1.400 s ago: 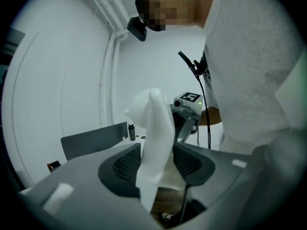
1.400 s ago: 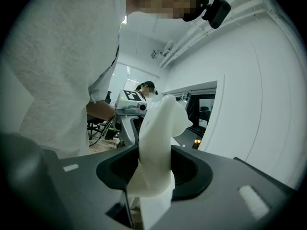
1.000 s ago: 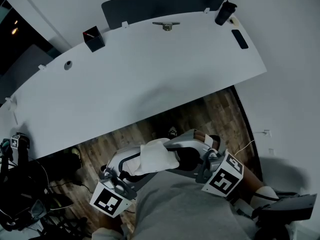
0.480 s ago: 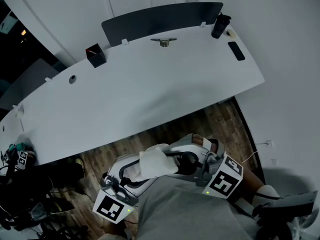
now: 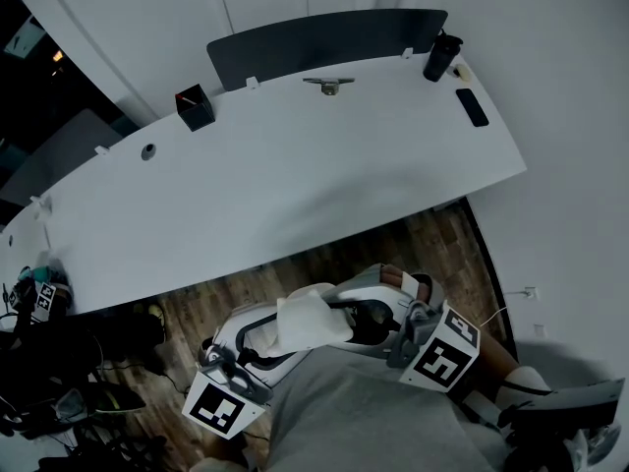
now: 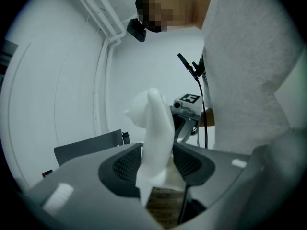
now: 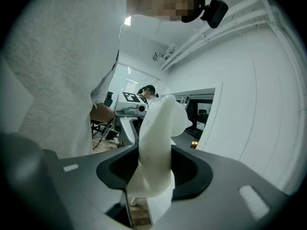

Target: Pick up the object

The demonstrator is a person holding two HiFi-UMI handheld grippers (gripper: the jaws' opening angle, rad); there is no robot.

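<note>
A crumpled white cloth [image 5: 311, 320] hangs in the air over the wooden floor, close to the person's grey-clad body. My left gripper [image 5: 285, 334] comes at it from the lower left and my right gripper [image 5: 346, 313] from the right, their jaws facing each other. In the left gripper view the white cloth [image 6: 156, 138] stands upright between the dark pads, touching both, so the left gripper [image 6: 157, 169] is shut on it. The right gripper view shows the same: the cloth [image 7: 156, 143] fills the gap of the right gripper [image 7: 154, 169].
A long curved white desk [image 5: 295, 185] lies ahead, backed by a dark partition [image 5: 324, 35]. On it are a black pen holder [image 5: 195, 106], a small metal object [image 5: 328, 85], a black bottle [image 5: 441, 57] and a flat black device [image 5: 472, 106]. Cables and gear [image 5: 39, 362] lie at lower left.
The head view has shifted slightly, so the desk sits a little differently in the picture. Both grippers and the cloth keep the same pose near the body.
</note>
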